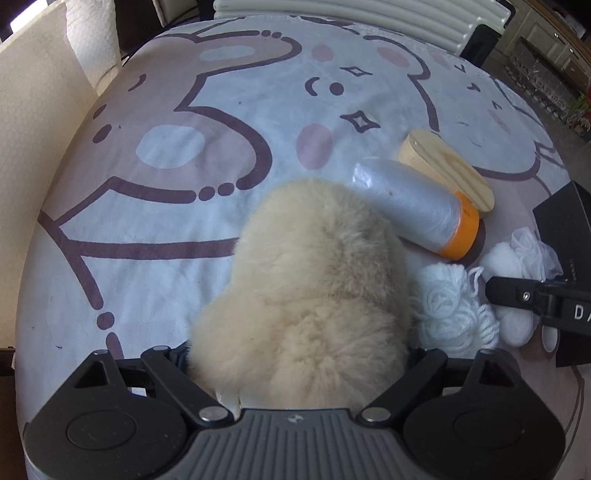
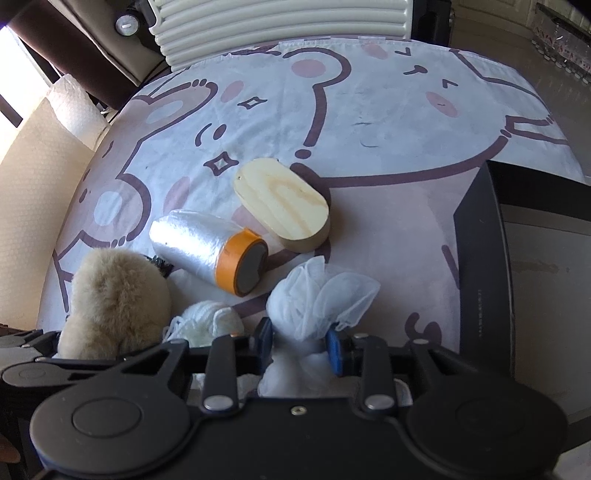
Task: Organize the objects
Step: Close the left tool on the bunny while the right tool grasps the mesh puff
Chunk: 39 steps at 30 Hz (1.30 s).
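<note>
Both claws loaded, left claw [image 1: 299,354] clamping the fluffy toy [image 1: 306,288], right claw [image 2: 301,341] pinching the white mesh bundle [image 2: 317,295], apparently just above the surface [image 2: 388,122], while yarn [image 2: 207,321], film roll [image 2: 207,247] and wooden block [image 2: 284,203] lie unsorted.

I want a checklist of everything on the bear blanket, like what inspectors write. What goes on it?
Surface: cloth with cartoon bears, lightly wrinkled.
Job's things: fluffy beige toy; white mesh bundle; white yarn ball; plastic film roll with an orange end, lying on its side; oval wooden block, flat, just behind the roll.
Clutter: black box at the right edge.
Grippers: left tool shut on the fluffy toy; right tool shut on the mesh bundle.
Cables: nothing seen.
Surroundings: white ribbed radiator behind; paper towel roll at left.
</note>
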Each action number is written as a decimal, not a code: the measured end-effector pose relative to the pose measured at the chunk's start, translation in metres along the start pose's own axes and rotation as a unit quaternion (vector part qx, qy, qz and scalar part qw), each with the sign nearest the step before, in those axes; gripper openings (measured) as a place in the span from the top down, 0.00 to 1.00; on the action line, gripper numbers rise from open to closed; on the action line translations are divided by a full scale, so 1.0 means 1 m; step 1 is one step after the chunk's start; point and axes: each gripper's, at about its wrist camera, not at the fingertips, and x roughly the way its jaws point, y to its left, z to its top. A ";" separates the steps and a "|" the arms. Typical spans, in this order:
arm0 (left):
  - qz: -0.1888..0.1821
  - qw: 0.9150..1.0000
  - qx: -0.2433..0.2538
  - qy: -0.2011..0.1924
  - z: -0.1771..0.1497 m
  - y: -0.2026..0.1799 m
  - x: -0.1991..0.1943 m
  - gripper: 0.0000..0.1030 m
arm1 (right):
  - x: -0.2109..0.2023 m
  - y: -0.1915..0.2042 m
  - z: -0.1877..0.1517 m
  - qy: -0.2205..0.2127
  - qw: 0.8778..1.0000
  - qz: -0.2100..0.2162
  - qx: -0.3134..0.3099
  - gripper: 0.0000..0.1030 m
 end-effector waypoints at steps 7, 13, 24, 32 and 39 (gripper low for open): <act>-0.002 1.000 -0.015 -0.008 0.004 0.001 -0.007 0.37 | -0.004 -0.002 -0.001 -0.002 1.000 -0.002 -0.004 0.69; -0.010 1.000 -0.021 -0.013 0.004 0.001 -0.015 0.47 | -0.008 -0.003 -0.003 -0.006 1.000 -0.003 -0.007 0.71; -0.009 0.999 -0.025 -0.047 -0.001 0.001 -0.046 0.50 | -0.032 0.005 -0.009 -0.027 0.999 0.000 -0.020 0.71; -0.007 0.996 -0.029 -0.082 -0.009 0.002 -0.083 0.50 | -0.060 0.010 -0.018 -0.050 0.998 0.002 -0.026 0.71; 0.001 0.993 -0.024 -0.113 -0.019 0.001 -0.116 0.50 | -0.087 0.015 -0.028 -0.079 0.996 0.001 -0.037 0.71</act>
